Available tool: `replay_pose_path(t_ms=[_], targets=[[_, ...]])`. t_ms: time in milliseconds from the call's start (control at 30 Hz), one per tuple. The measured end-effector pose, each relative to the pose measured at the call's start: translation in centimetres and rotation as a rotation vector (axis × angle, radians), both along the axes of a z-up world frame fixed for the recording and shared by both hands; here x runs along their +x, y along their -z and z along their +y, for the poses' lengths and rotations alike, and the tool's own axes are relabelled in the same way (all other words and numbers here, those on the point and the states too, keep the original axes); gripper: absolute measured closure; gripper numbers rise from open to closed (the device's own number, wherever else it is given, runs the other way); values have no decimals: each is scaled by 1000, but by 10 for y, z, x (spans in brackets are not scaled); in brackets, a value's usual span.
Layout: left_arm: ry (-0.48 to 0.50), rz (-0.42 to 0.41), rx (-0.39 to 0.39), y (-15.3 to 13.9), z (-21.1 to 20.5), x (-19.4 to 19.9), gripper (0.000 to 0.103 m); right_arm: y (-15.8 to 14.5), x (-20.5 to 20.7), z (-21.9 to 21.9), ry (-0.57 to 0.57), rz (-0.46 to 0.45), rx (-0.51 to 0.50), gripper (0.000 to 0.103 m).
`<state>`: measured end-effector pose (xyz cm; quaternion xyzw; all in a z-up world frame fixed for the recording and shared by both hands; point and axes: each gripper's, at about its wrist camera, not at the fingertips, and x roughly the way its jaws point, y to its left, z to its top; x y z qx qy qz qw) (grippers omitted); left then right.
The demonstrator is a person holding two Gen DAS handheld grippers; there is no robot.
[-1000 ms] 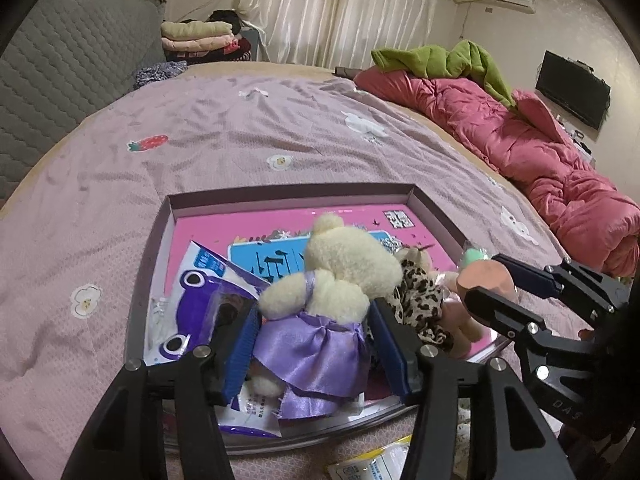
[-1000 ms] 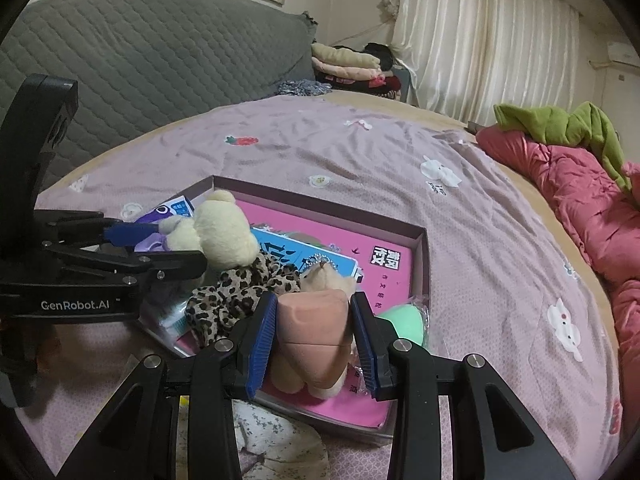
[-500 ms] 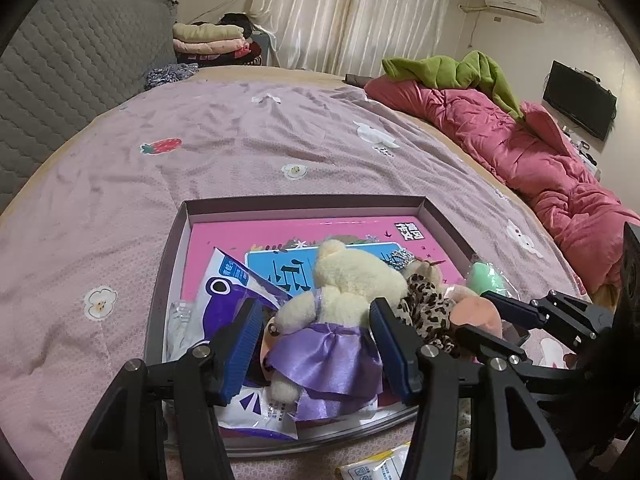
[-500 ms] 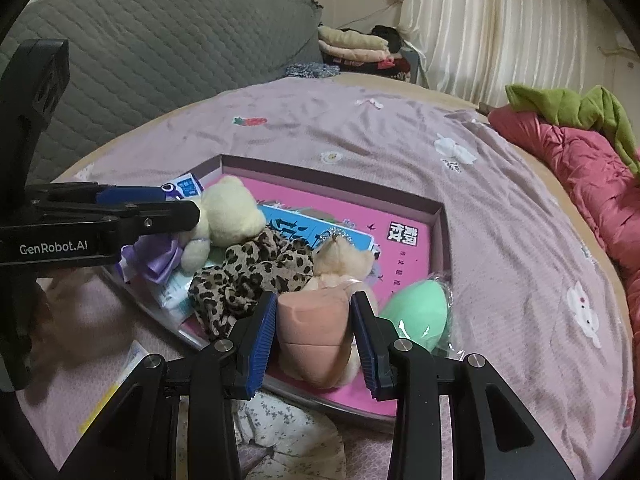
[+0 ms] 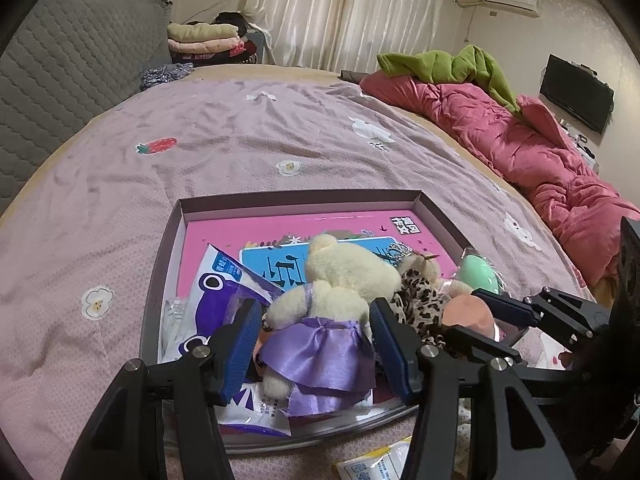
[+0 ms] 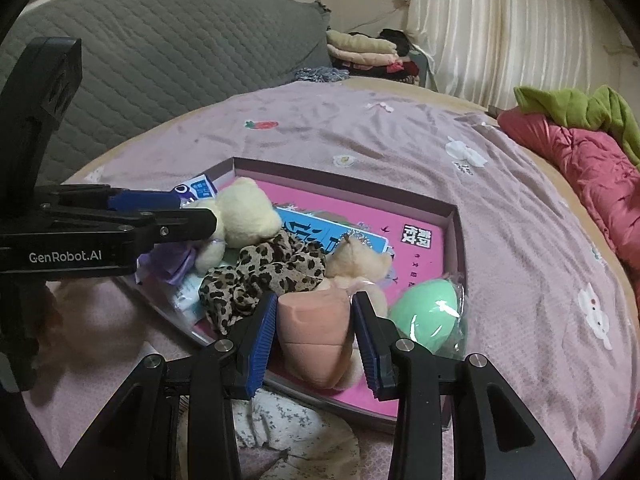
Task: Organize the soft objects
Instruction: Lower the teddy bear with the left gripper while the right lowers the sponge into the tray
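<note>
In the shallow box (image 5: 436, 216): 2 bears, 1 green sponge (image 6: 426, 314). Left gripper (image 5: 316, 344) brackets the purple-dressed bear (image 5: 332, 300), contact unclear; right gripper (image 6: 316, 336) squeezes 1 peach sponge (image 6: 314, 328).

"GenRobot.AI" on left gripper (image 6: 192, 216) body; Chinese print on box (image 6: 450, 248) illegible.

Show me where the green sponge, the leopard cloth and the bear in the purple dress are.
green sponge (image 6: 426, 316), right wrist view, middle of its rounded body.
leopard cloth (image 6: 260, 276), right wrist view, central fold.
bear in the purple dress (image 5: 320, 350), left wrist view, on the skirt.
</note>
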<state>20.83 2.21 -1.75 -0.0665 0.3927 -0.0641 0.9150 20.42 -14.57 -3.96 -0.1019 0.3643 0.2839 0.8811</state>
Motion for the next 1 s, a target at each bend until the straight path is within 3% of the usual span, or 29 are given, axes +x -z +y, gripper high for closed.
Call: replay_pose_path(t_ms=[200, 400, 1000], targets=[[0, -1, -3, 0, 0, -1, 47, 6, 4, -1, 15, 45, -8, 62], [-2, -3, -4, -2, -2, -2, 47, 1, 2, -1, 7, 31, 6, 61], [35, -7, 24, -3, -10, -6, 47, -9, 1, -8, 22, 0, 26, 45]])
